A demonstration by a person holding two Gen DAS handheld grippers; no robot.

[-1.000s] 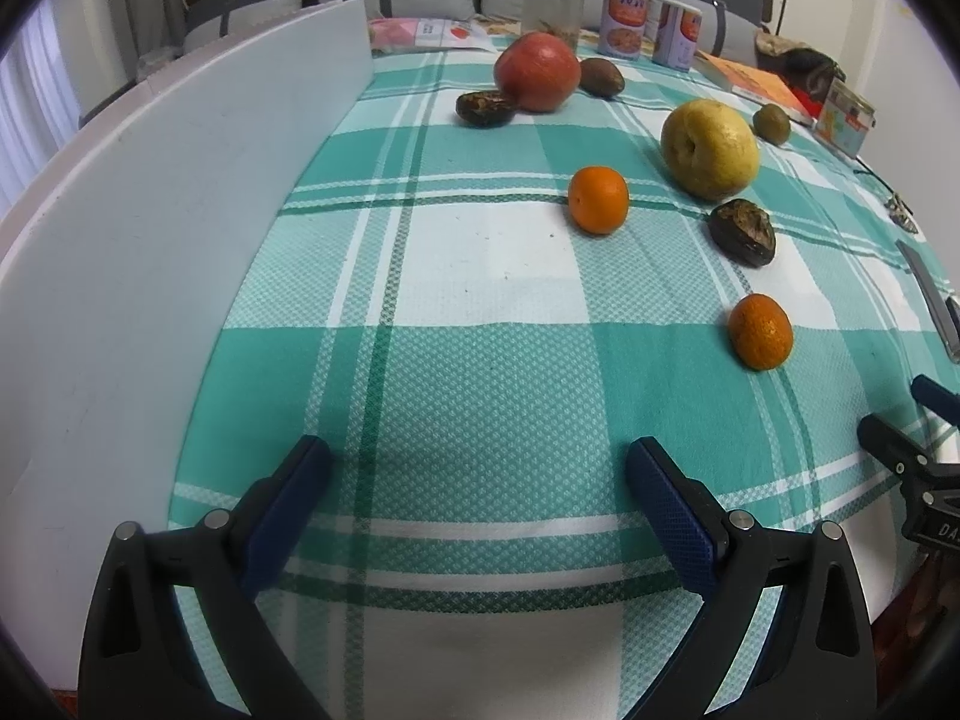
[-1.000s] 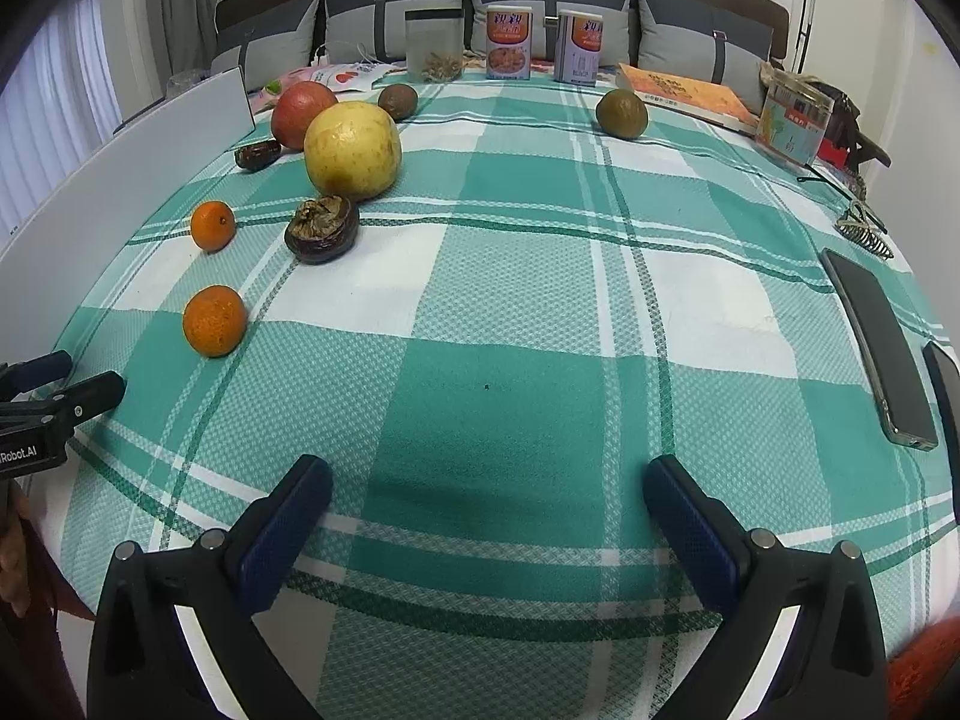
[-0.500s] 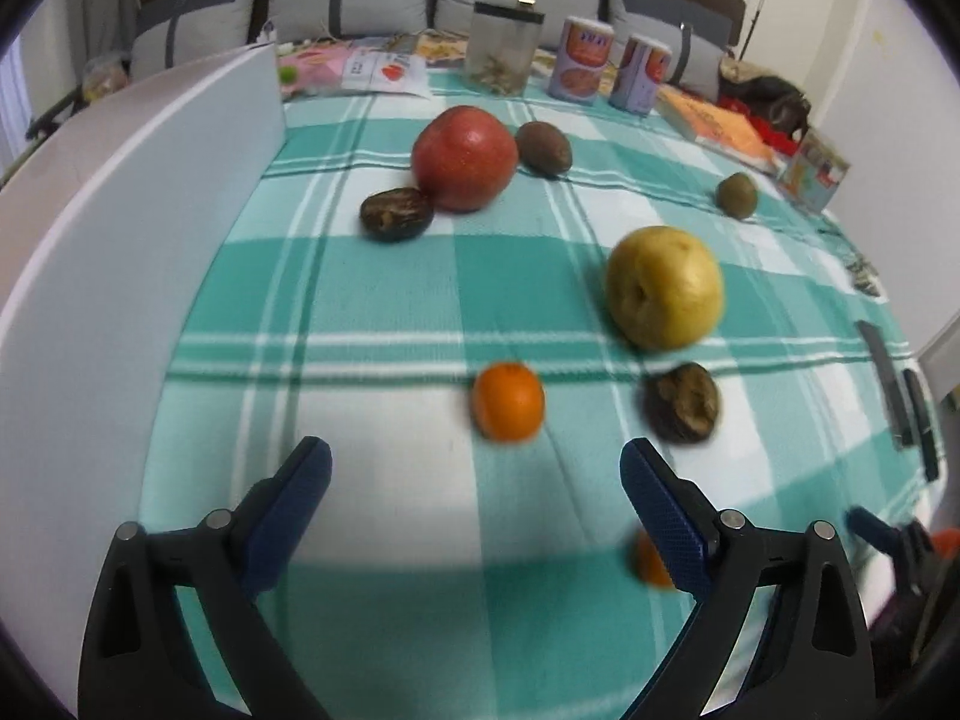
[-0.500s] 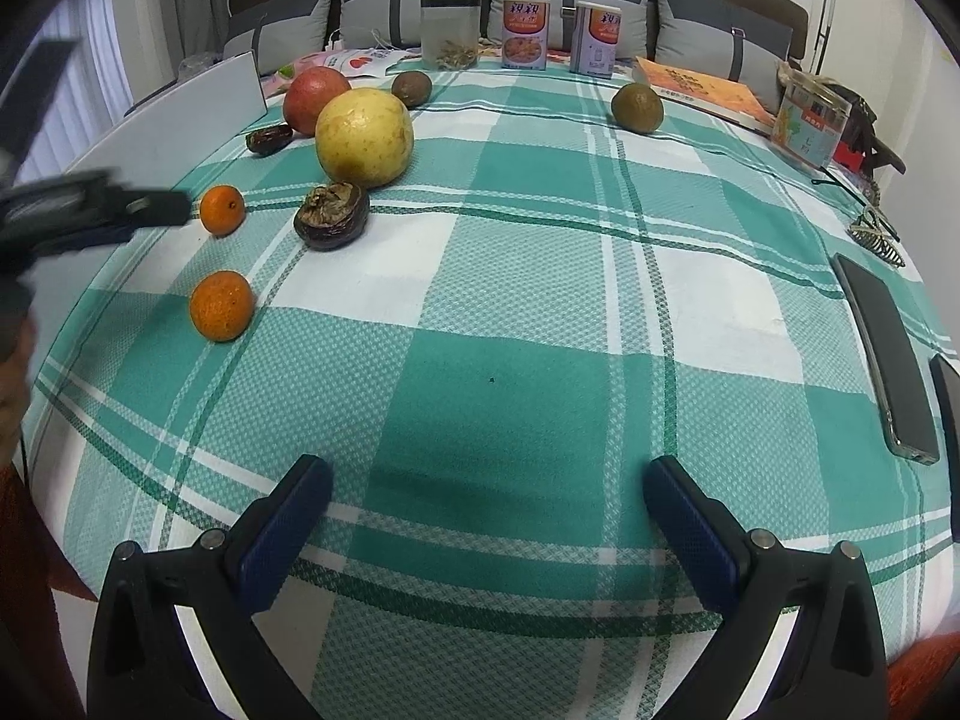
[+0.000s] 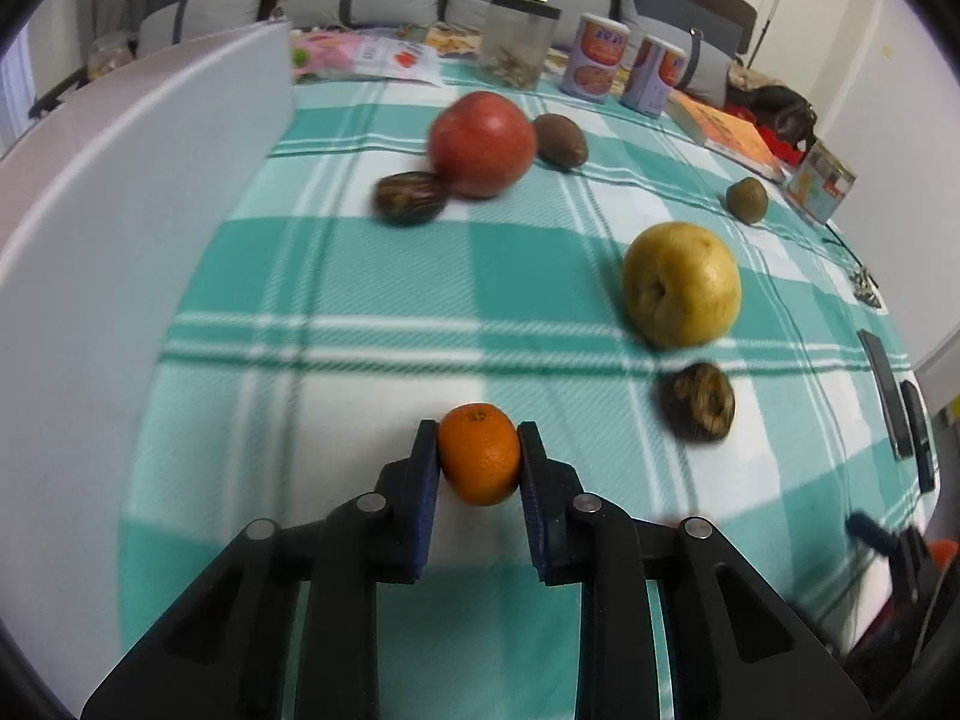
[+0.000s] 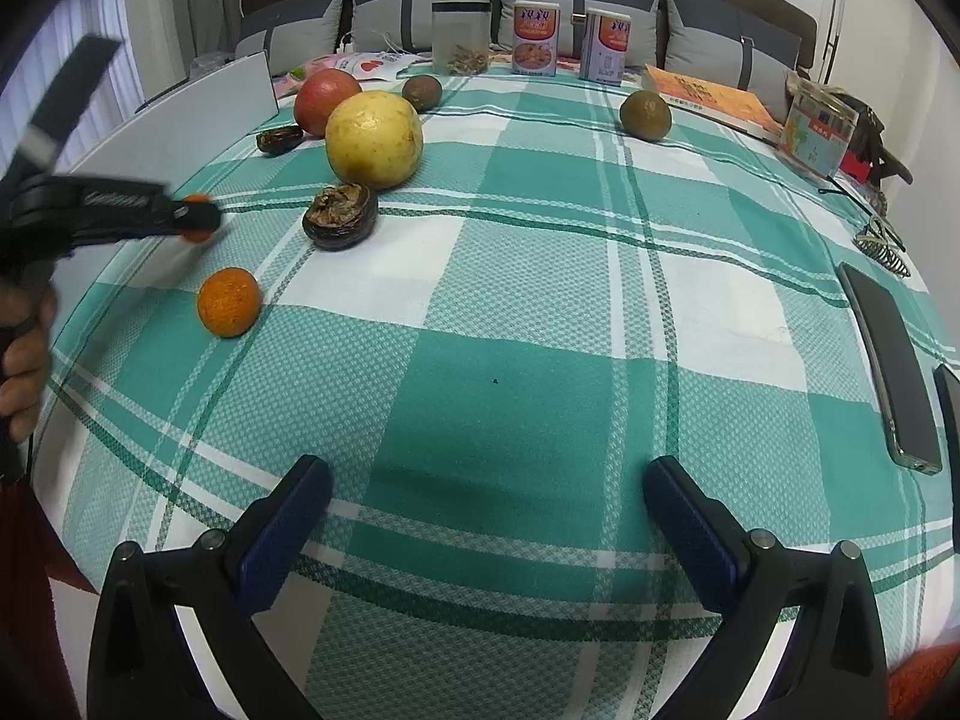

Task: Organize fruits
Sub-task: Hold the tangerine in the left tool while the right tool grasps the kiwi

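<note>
My left gripper (image 5: 478, 450) is shut on a small orange (image 5: 479, 453) just above the checked tablecloth; it shows at the left of the right wrist view (image 6: 195, 217). A second orange (image 6: 228, 302) lies on the cloth. Beyond are a yellow pear (image 5: 681, 285), a red apple (image 5: 482, 143), two dark wrinkled fruits (image 5: 699, 401) (image 5: 410, 197), and two brown-green round fruits (image 5: 560, 141) (image 5: 747, 199). My right gripper (image 6: 487, 525) is open and empty over the near part of the cloth.
A white board (image 5: 120, 240) stands along the left side. A jar (image 6: 461, 39), two cartons (image 6: 536, 39), a book (image 6: 708, 99) and a small box (image 6: 819, 129) line the far edge. Two phones (image 6: 891, 366) lie at the right.
My left gripper moved forward to the nearer orange and shut on it. The right gripper has barely moved.
</note>
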